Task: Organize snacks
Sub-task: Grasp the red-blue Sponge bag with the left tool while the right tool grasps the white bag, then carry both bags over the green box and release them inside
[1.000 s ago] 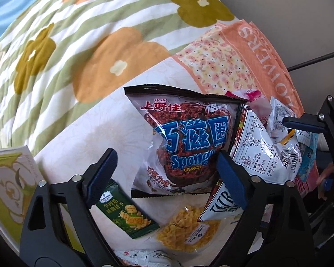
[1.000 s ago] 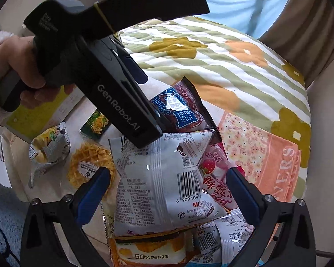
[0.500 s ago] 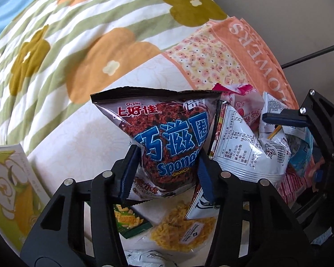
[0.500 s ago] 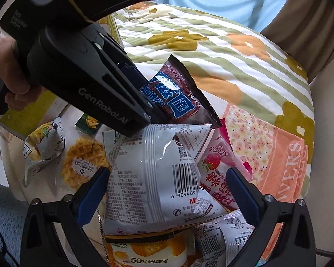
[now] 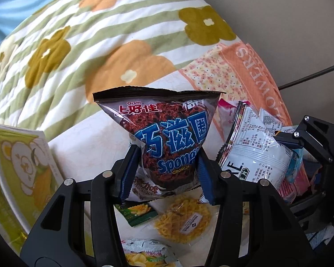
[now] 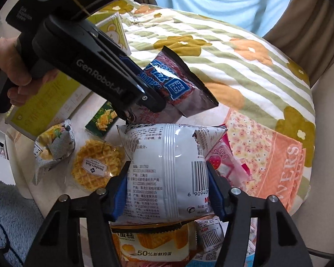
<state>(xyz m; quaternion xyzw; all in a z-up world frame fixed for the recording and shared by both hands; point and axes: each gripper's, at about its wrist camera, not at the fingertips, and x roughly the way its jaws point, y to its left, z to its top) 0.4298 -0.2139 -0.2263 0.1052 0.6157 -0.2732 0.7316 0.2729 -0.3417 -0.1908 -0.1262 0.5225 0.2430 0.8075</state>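
Observation:
My left gripper [image 5: 167, 173] is shut on a dark brown Sponge Crunch bag [image 5: 167, 133] and holds it lifted off the bed; it also shows in the right wrist view [image 6: 178, 84]. My right gripper [image 6: 168, 191] is shut on a white snack bag [image 6: 167, 166], barcode side up; it also shows in the left wrist view [image 5: 253, 153]. Both bags hang above a pile of snacks.
A round waffle pack [image 6: 95, 164], a green cracker packet [image 6: 102, 118], a grey-yellow chip bag [image 6: 53, 144], a pink strawberry pack [image 6: 225, 162] and an orange cake pack [image 6: 153, 244] lie on a white cloth. A yellow-green box [image 5: 13, 169] sits left. A floral quilt [image 5: 100, 44] lies behind.
My left gripper closed on the Sponge Crunch bag and lifted it. My right gripper closed on the white bag.

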